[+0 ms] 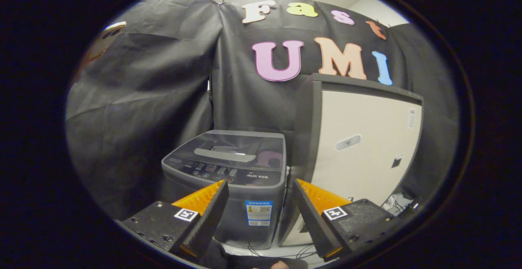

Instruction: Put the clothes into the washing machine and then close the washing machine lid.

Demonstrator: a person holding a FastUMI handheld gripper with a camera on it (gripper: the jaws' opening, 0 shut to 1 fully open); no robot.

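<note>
A grey top-loading washing machine (228, 179) stands on the floor against the black booth wall, just beyond my fingers. Its dark see-through lid (232, 146) lies flat and closed, with a grey handle (224, 154) near the front edge. The control panel (216, 172) runs along the front. My gripper (259, 184) is open, its two fingers spread wide with nothing pressed between them, aimed at the machine's front. Low down between the finger bases a dark fold of cloth (218, 256) shows; it is not held by the fingertips.
A tall white cabinet with a dark frame (367, 146) stands close to the washer's right side. Cables (306, 252) lie on the pale floor in front of it and at its right foot. Black cloth walls close in the left and the back.
</note>
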